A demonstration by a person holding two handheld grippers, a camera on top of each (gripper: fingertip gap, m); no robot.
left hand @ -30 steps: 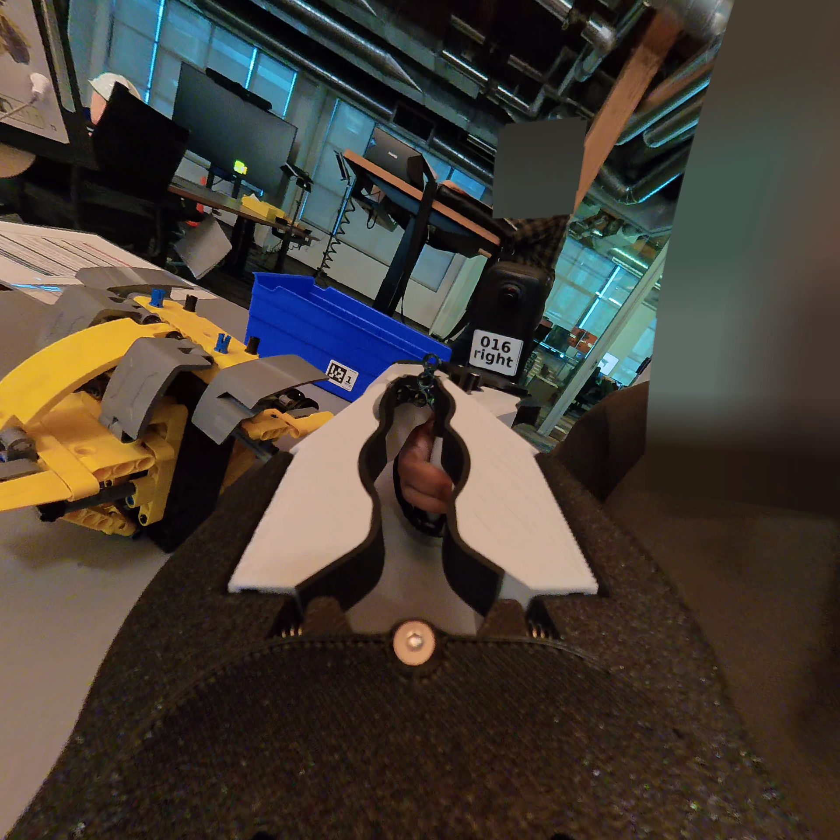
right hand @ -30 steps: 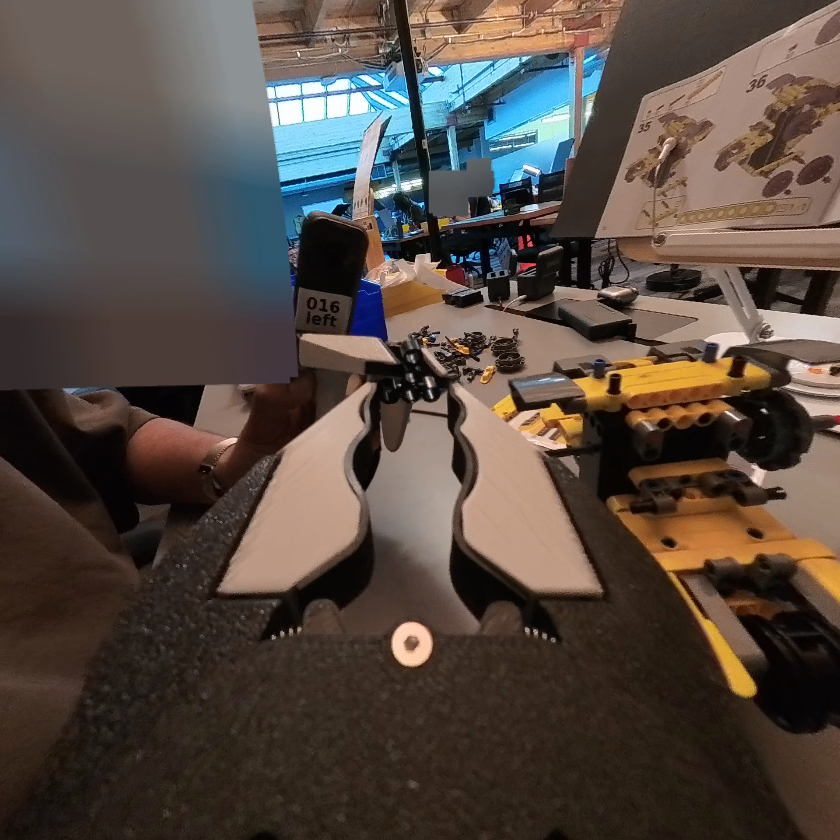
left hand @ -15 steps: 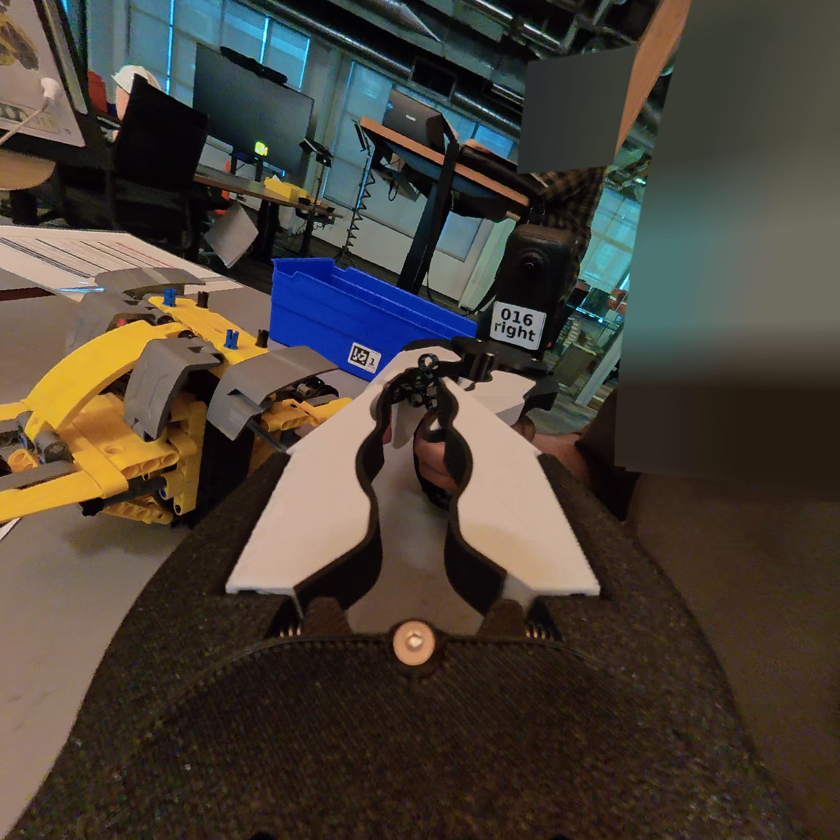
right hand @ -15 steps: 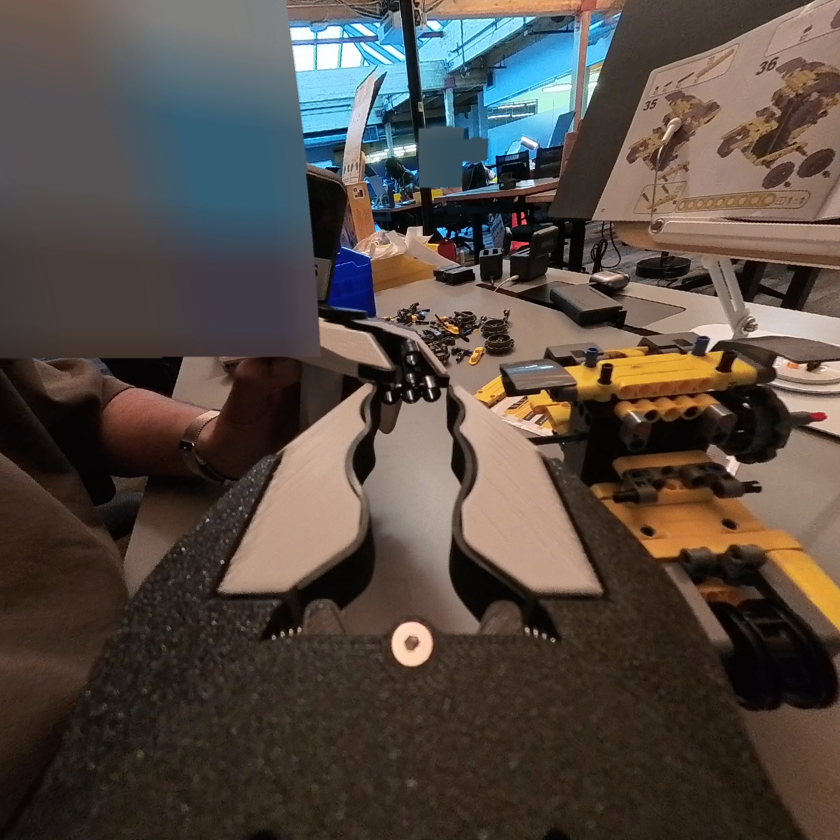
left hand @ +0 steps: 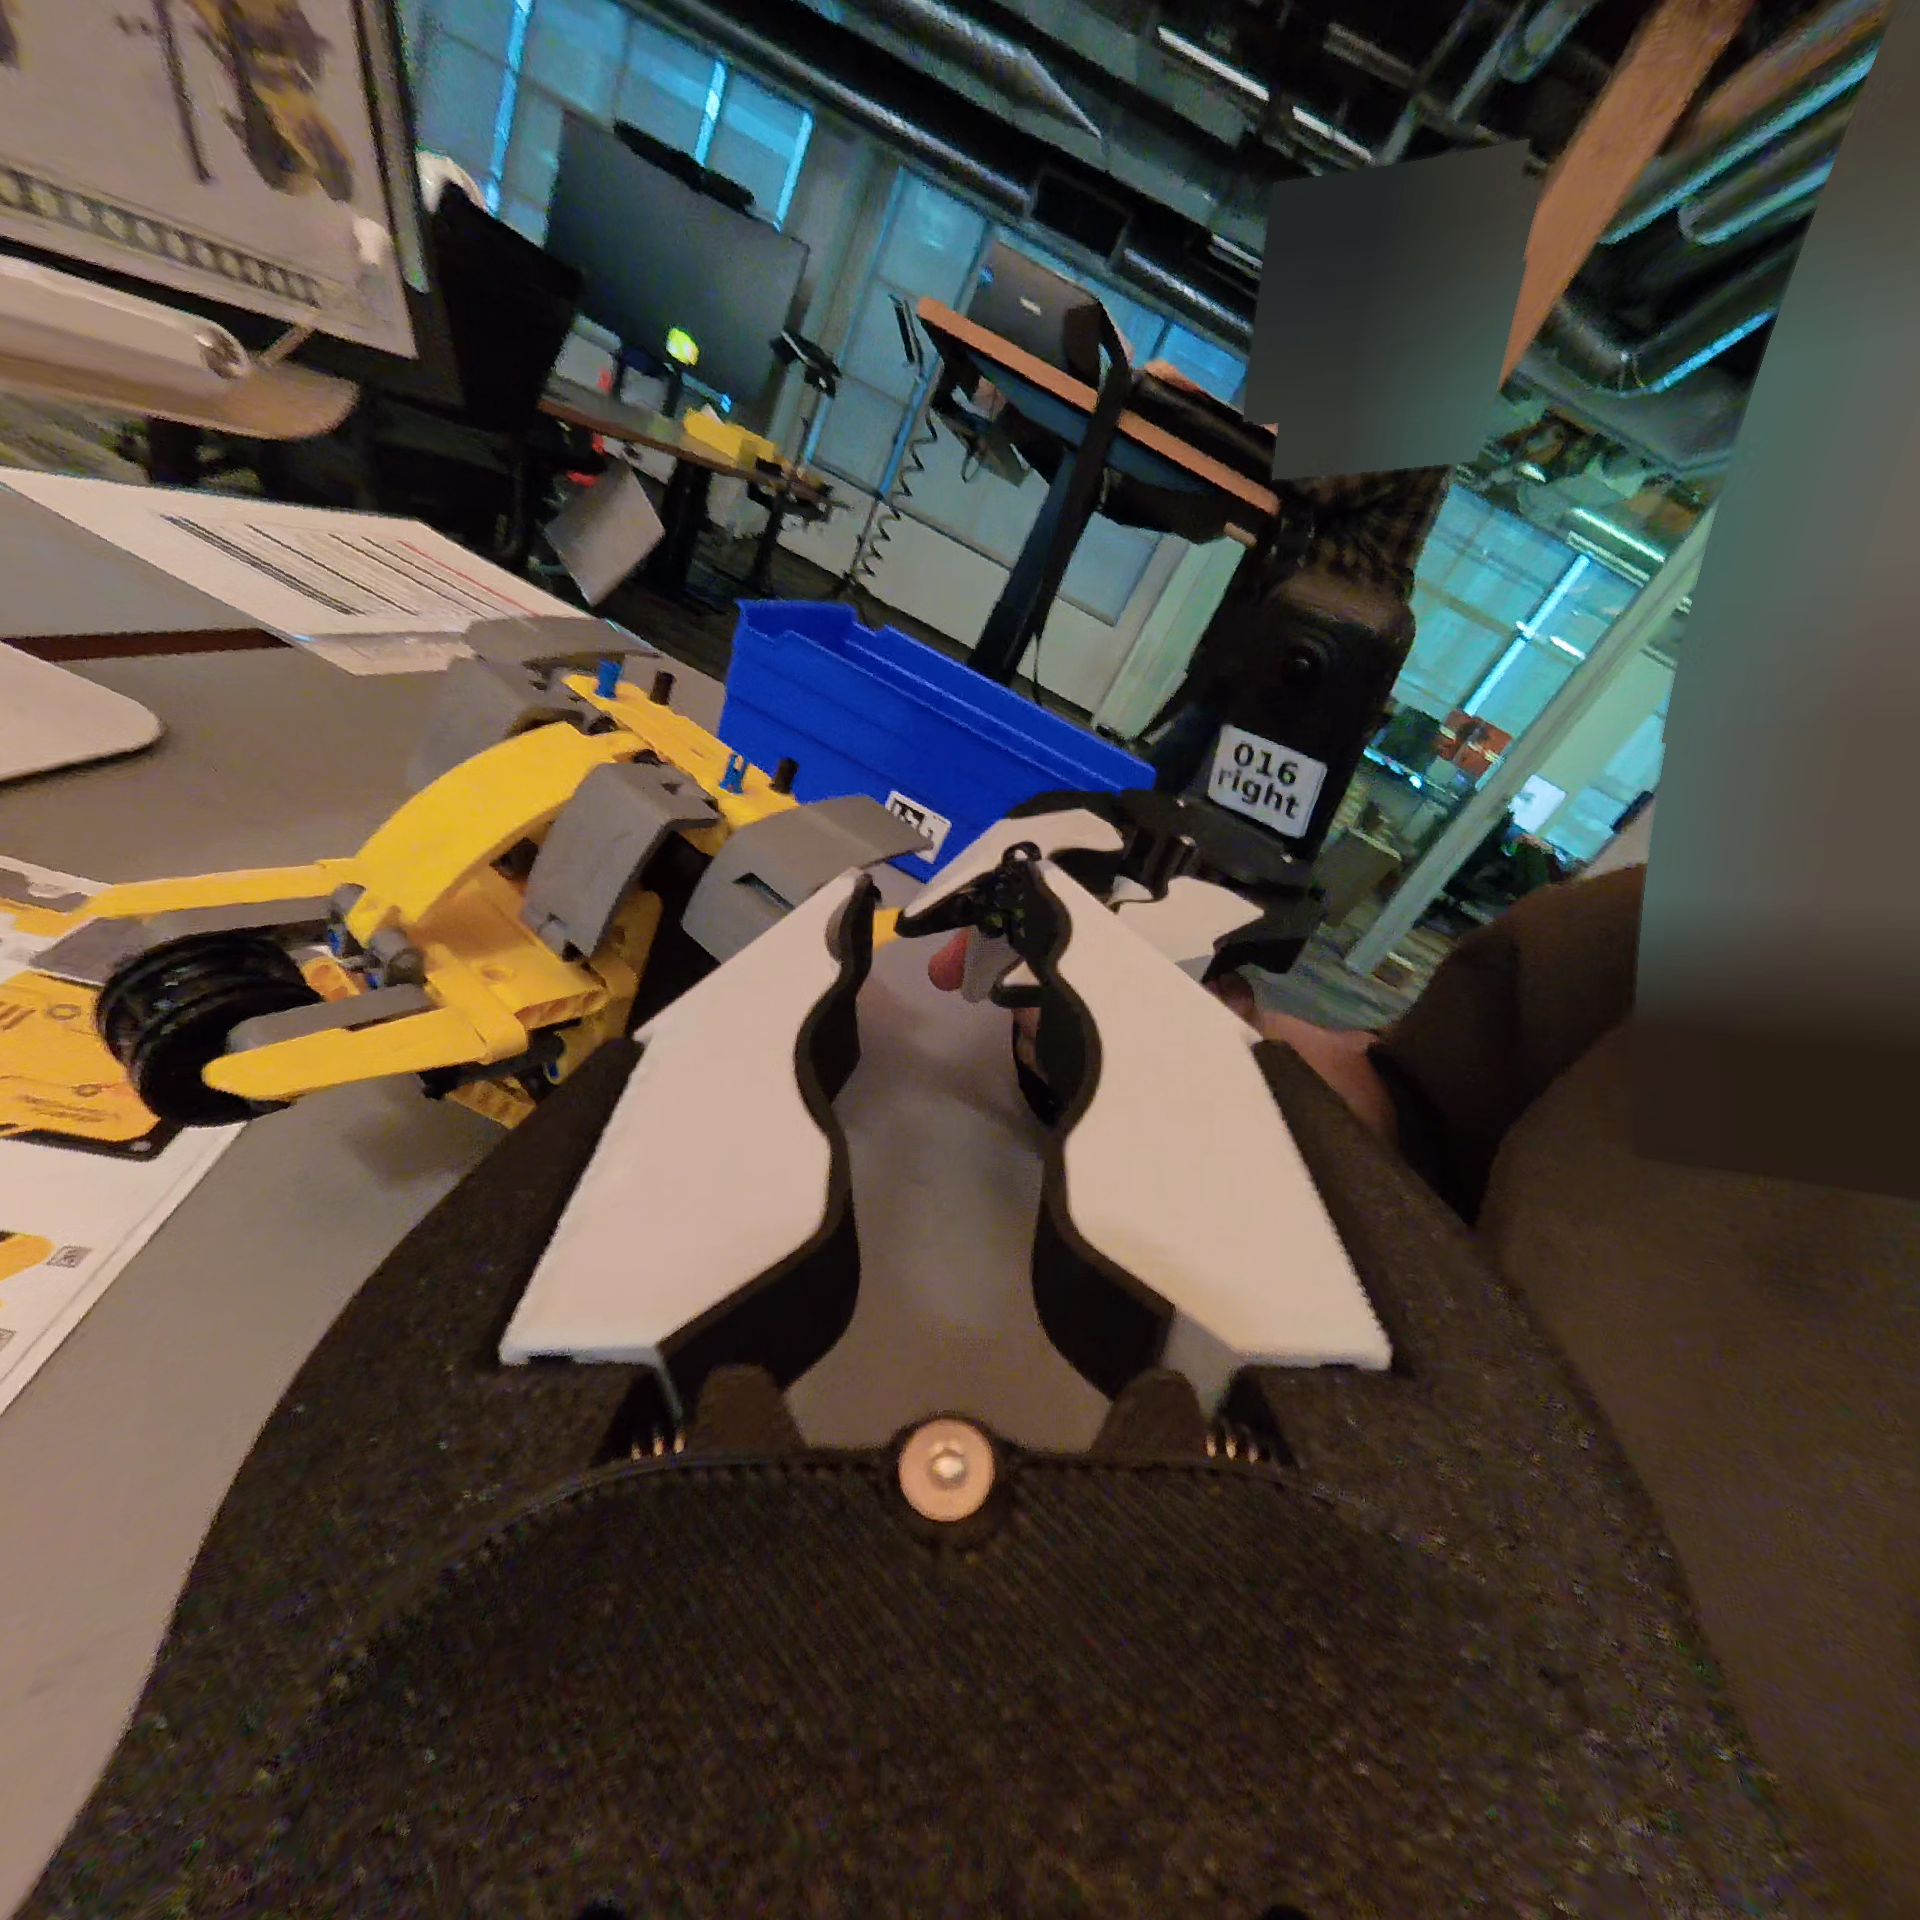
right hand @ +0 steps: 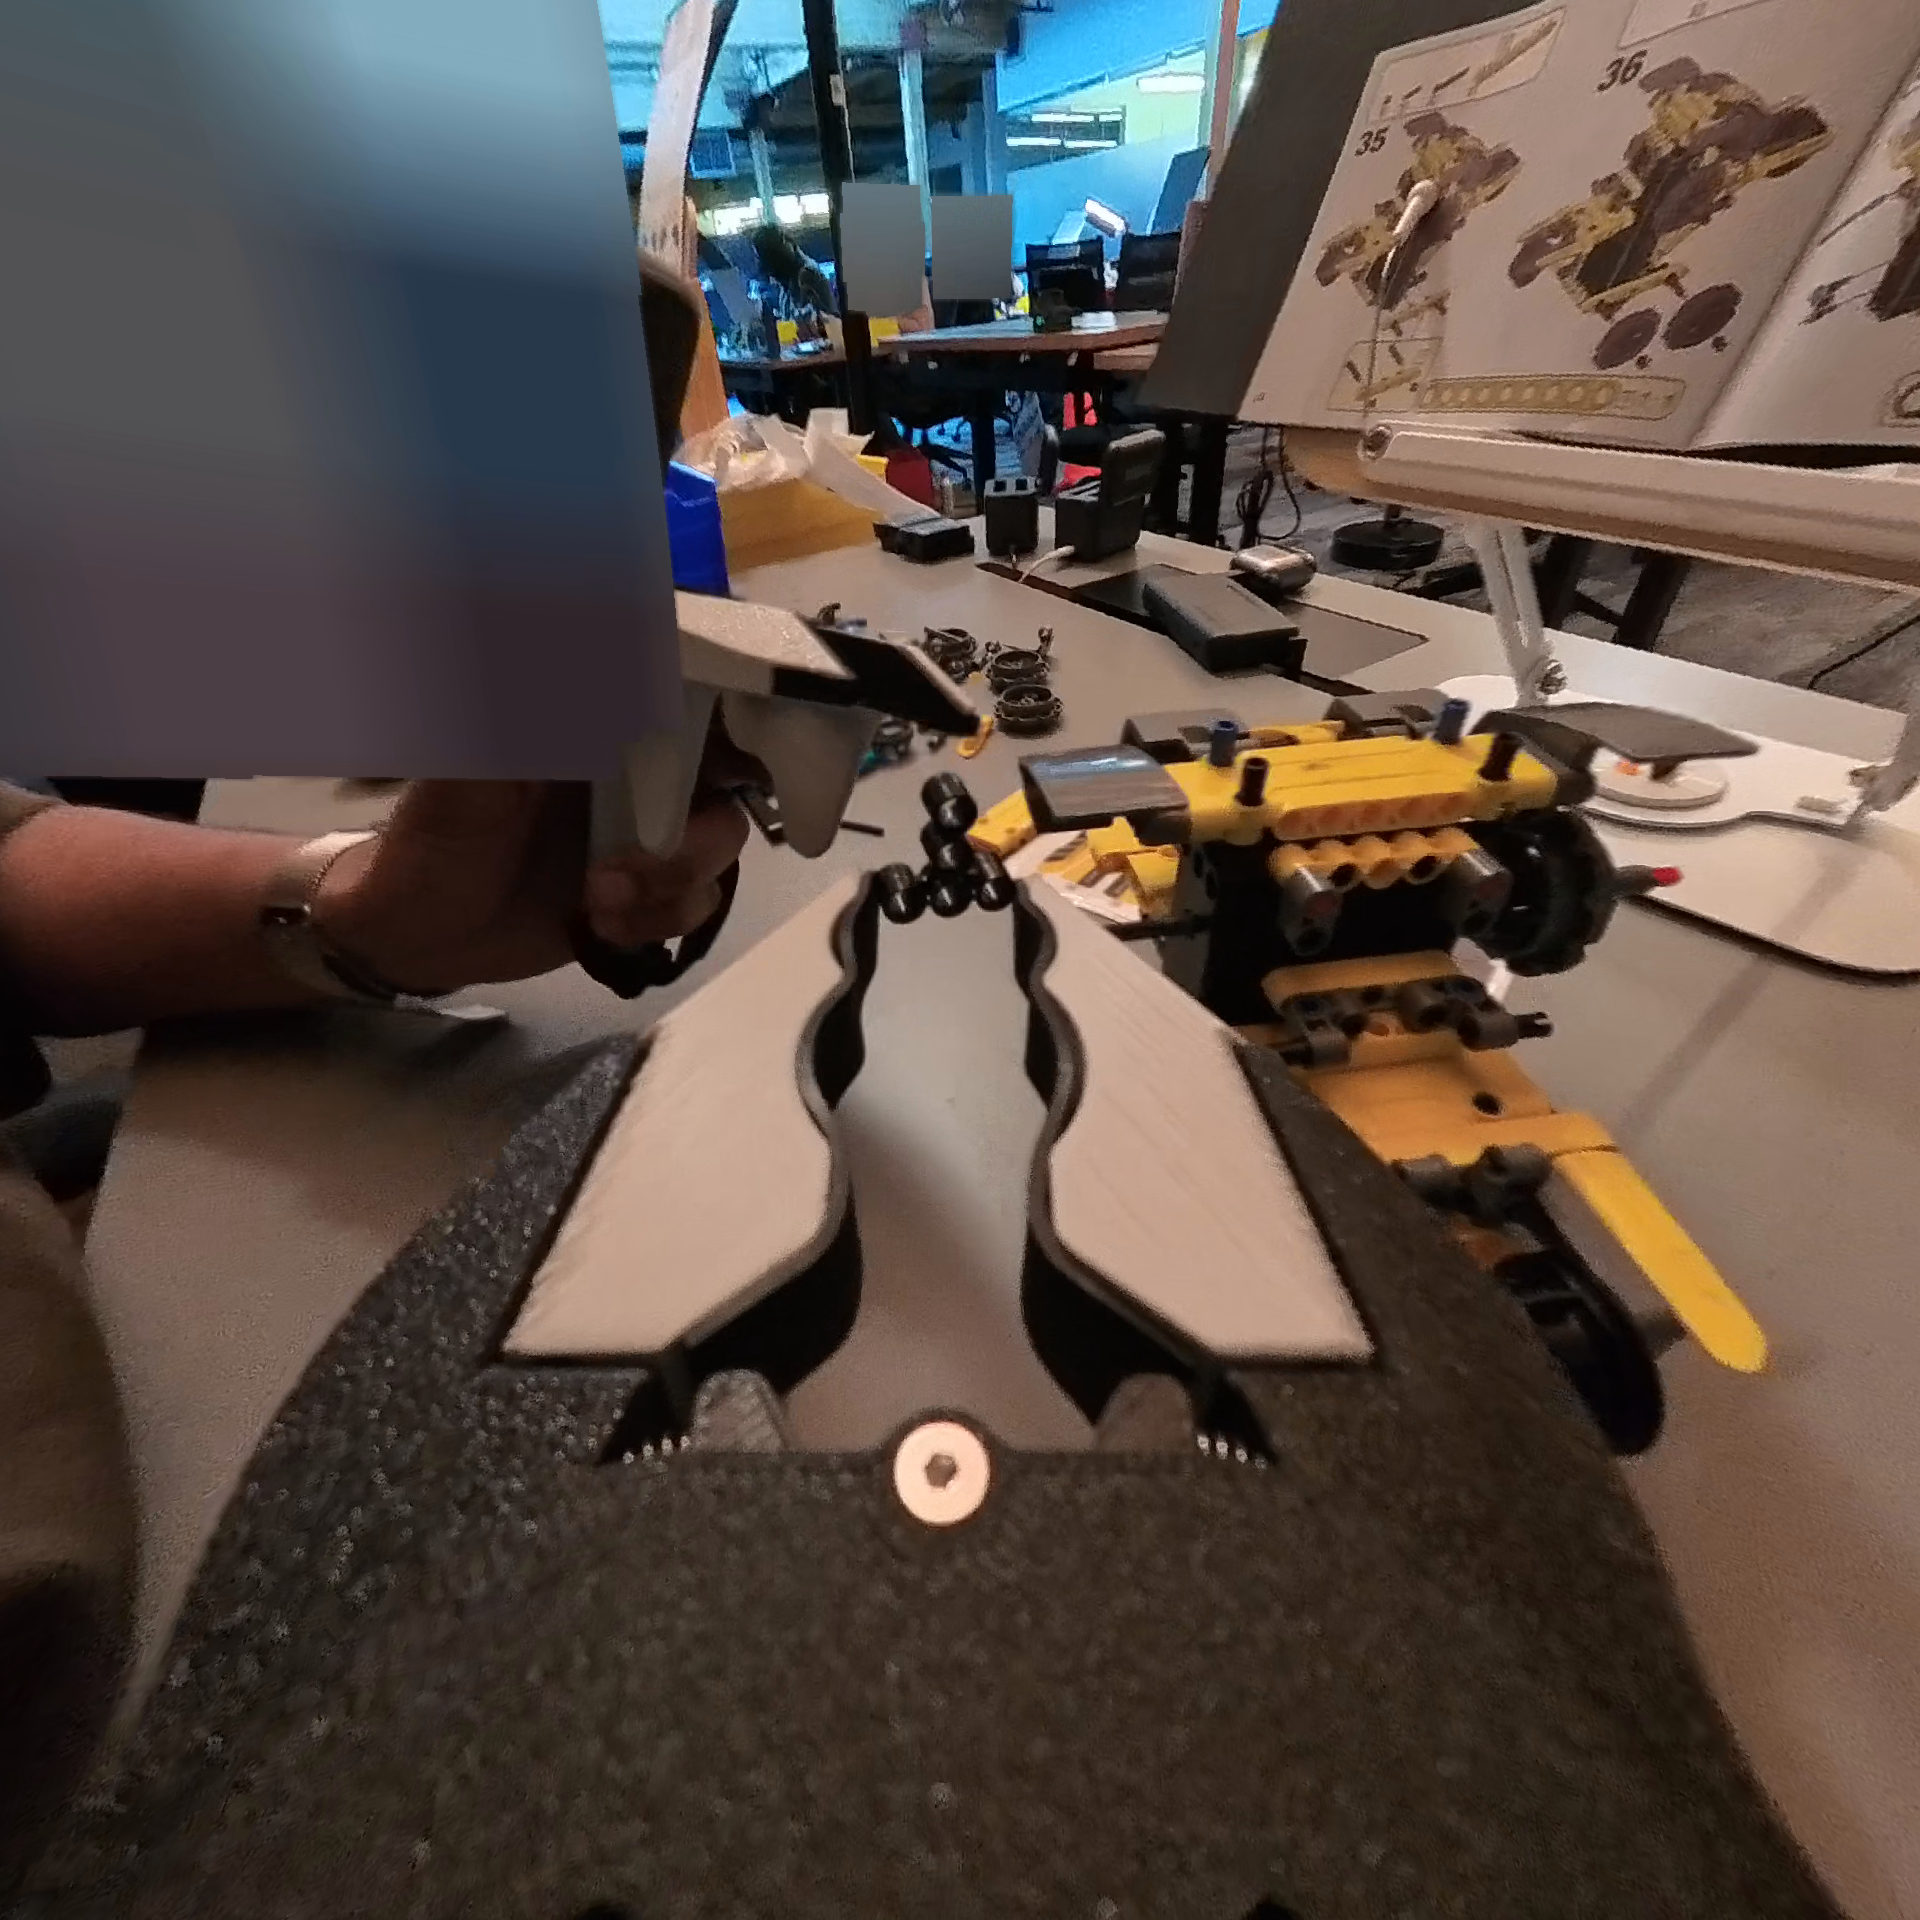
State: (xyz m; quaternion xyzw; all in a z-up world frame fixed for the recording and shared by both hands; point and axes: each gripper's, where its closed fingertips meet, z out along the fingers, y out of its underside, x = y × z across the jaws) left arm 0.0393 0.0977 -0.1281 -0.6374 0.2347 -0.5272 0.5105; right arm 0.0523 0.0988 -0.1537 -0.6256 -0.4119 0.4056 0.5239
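Observation:
My right gripper (right hand: 945,896) is shut on a small black connector piece (right hand: 948,857) made of short joined tubes, held above the grey table. My left gripper (left hand: 951,883) is open. In the right wrist view it (right hand: 894,774) sits just up and left of the piece, apart from it. In the left wrist view the black piece (left hand: 992,899) hangs at my left gripper's right fingertip, with the right gripper's white fingers (left hand: 1049,831) coming in from behind. A yellow and grey brick-built vehicle (right hand: 1382,831) stands just right of the piece; it also shows in the left wrist view (left hand: 468,935).
A blue bin (left hand: 883,717) stands behind the vehicle. Several loose black parts (right hand: 997,675) lie farther back on the table. An open instruction booklet (right hand: 1558,260) rests on a white stand at the right. A printed sheet (left hand: 73,1174) lies under the vehicle's front. A person's forearm (right hand: 208,914) is at the left. Only a small space, under 4 cm, lies between the two pairs of fingers.
My left gripper has opened, let go of the black piece and drawn back up and left. The right gripper keeps the piece and has moved nearer the vehicle.

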